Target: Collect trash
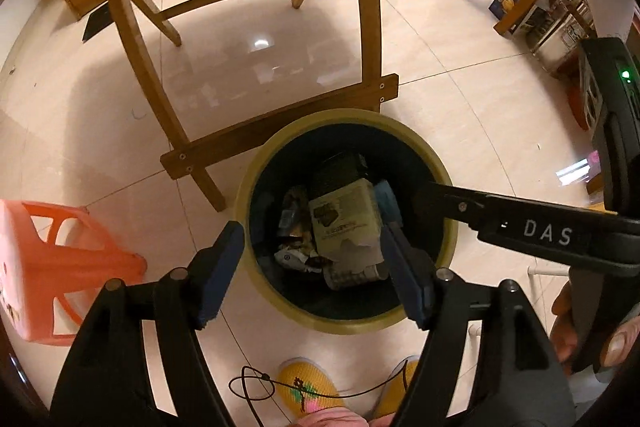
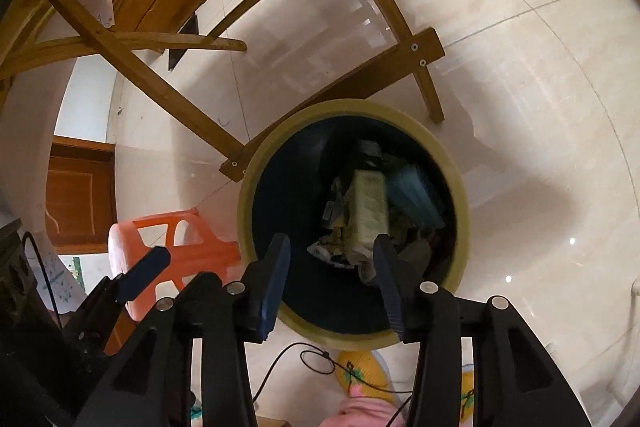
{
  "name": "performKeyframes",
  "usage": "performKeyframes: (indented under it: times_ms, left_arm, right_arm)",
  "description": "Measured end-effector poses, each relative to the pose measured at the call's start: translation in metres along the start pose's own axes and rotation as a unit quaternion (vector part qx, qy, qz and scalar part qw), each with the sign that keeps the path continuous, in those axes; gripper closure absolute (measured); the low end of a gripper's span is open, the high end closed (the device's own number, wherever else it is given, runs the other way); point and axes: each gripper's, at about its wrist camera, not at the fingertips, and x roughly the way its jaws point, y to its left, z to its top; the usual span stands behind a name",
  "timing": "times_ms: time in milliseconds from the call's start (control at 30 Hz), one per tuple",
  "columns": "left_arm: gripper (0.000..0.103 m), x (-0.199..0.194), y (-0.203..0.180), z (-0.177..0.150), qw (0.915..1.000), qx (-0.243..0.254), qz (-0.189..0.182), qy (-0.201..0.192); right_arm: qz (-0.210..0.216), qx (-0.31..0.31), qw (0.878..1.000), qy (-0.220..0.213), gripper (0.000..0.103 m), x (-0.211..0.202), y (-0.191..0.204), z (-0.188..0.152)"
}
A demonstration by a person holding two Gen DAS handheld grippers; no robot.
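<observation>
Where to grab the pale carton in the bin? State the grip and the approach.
Grip the pale carton across its two long sides near its upper end, coming straight down through the bin mouth. It lies on top of the other rubbish, broad face up, and the bin's wall blocks any sideways approach.

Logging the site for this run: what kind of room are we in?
Probably a home living or dining room: glossy tiled floor, a wooden table frame over the trash bin, an orange plastic stool, and knitted slippers.
</observation>
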Motion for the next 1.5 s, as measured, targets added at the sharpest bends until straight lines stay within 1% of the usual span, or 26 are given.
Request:
performKeyframes:
  times_ms: [100, 233, 367, 500, 633, 733, 900, 967, 1167, 1233, 1267, 1367, 1500]
  left_arm:
    - [0.026, -0.006, -0.005, -0.005, 1.0000, -0.005, 0.003, -0.008]
    - [0.022, -0.028, -0.010, -0.011, 0.9997, -0.013, 0.006, -0.017]
    - [0.020, -0.053, -0.013, -0.017, 0.9995, -0.025, 0.006, -0.017]
    - [0.020, -0.085, -0.009, -0.019, 0.9987, -0.051, 0.003, -0.009]
    - [0.020, -0.124, -0.009, -0.017, 0.9980, -0.063, 0.001, -0.007]
    - [0.020, -0.154, -0.011, -0.013, 0.9976, -0.069, 0.000, -0.006]
    - [0.020, -0.209, -0.016, -0.002, 0.9970, -0.078, 0.004, -0.007]
    - [0.020, -0.234, -0.017, 0.003, 0.9963, -0.085, 0.005, -0.010]
    - [0.020, -0.311, -0.025, 0.017, 0.9956, -0.087, 0.024, -0.024]
    - [0.020, -0.331, -0.025, 0.019, 0.9953, -0.091, 0.027, -0.019]
    - [0.020, -0.340, -0.024, 0.019, 0.9949, -0.096, 0.028, -0.014]
    - [0.020, -0.365, -0.024, 0.018, 0.9938, -0.109, 0.024, 0.007]
    - [0.020, -0.402, -0.021, 0.016, 0.9921, -0.121, 0.030, 0.015]
  right_arm:
    - [-0.006, -0.018, 1.000, -0.009, 0.058, 0.000, 0.005, -0.001]
    - [-0.013, -0.040, 0.999, -0.016, 0.058, -0.008, 0.013, -0.008]
    - [-0.009, -0.033, 0.999, -0.020, 0.058, -0.027, 0.017, -0.016]
    - [-0.006, -0.029, 0.999, -0.019, 0.058, -0.050, 0.022, -0.024]
    - [-0.005, -0.033, 0.999, -0.016, 0.057, -0.084, 0.035, -0.033]
    - [-0.003, -0.038, 0.999, -0.013, 0.052, -0.113, 0.048, -0.040]
    - [-0.001, -0.035, 0.999, -0.024, 0.051, -0.172, 0.068, -0.049]
    - [-0.003, -0.031, 0.999, -0.025, 0.049, -0.197, 0.076, -0.052]
    - [-0.012, -0.025, 0.999, -0.027, 0.048, -0.269, 0.101, -0.059]
    - [-0.020, -0.024, 0.999, -0.026, 0.042, -0.293, 0.112, -0.061]
    - [-0.019, -0.024, 0.999, -0.027, 0.041, -0.303, 0.116, -0.062]
    - [-0.016, -0.030, 0.999, -0.034, 0.041, -0.338, 0.134, -0.066]
    - [-0.015, -0.042, 0.998, -0.046, 0.041, -0.378, 0.154, -0.074]
